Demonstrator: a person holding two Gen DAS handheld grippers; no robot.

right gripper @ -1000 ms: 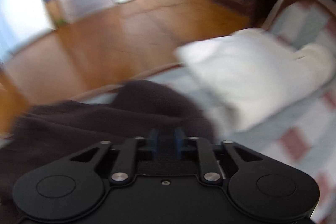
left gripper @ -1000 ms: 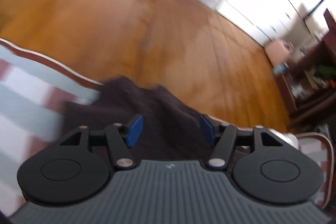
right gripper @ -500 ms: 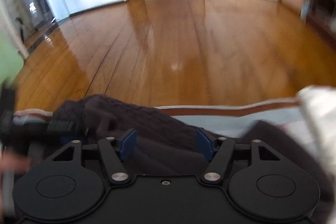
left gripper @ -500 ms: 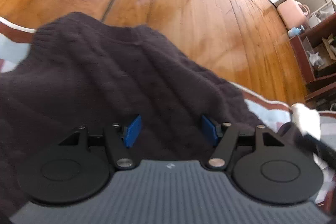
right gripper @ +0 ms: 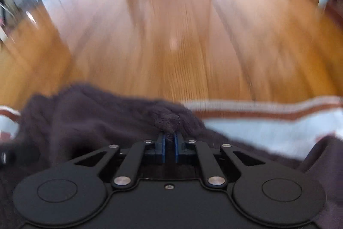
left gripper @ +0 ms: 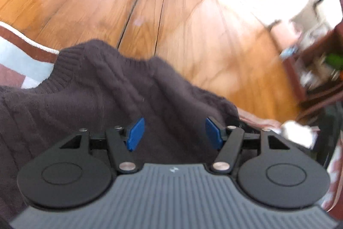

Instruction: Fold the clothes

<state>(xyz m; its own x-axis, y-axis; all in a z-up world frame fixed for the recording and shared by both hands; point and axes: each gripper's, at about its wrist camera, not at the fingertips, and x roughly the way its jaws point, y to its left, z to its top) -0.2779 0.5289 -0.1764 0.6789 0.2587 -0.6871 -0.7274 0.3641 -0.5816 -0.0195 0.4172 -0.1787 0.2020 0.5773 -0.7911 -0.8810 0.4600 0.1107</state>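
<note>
Item: dark knitted sweater (left gripper: 111, 96), ribbed at one edge, lying crumpled on a bed cover (left gripper: 23, 57) of pale blue and reddish checks with a brown and white border.

Left gripper (left gripper: 174, 132): blue fingers (left gripper: 135, 134) stand well apart with nothing clamped. The sweater lies below and ahead of them, filling the gap between the tips and spreading left of the left finger; whether the tips touch the knit cannot be told. Its ribbed edge sits ahead and to the left.

Right gripper (right gripper: 169, 141): jaws closing, the blue fingers (right gripper: 163, 147) nearly together, with a bunched fold of the sweater (right gripper: 90, 121) pinched between them. The fold bulges just ahead of the tips; the rest spreads left of the fingers and beneath the gripper.

Bed cover: bare stretch to the right of the right fingers.

Wooden floor (right gripper: 182, 46): beyond the bed edge, ahead of both pairs of fingers. Picture blurred.
</note>
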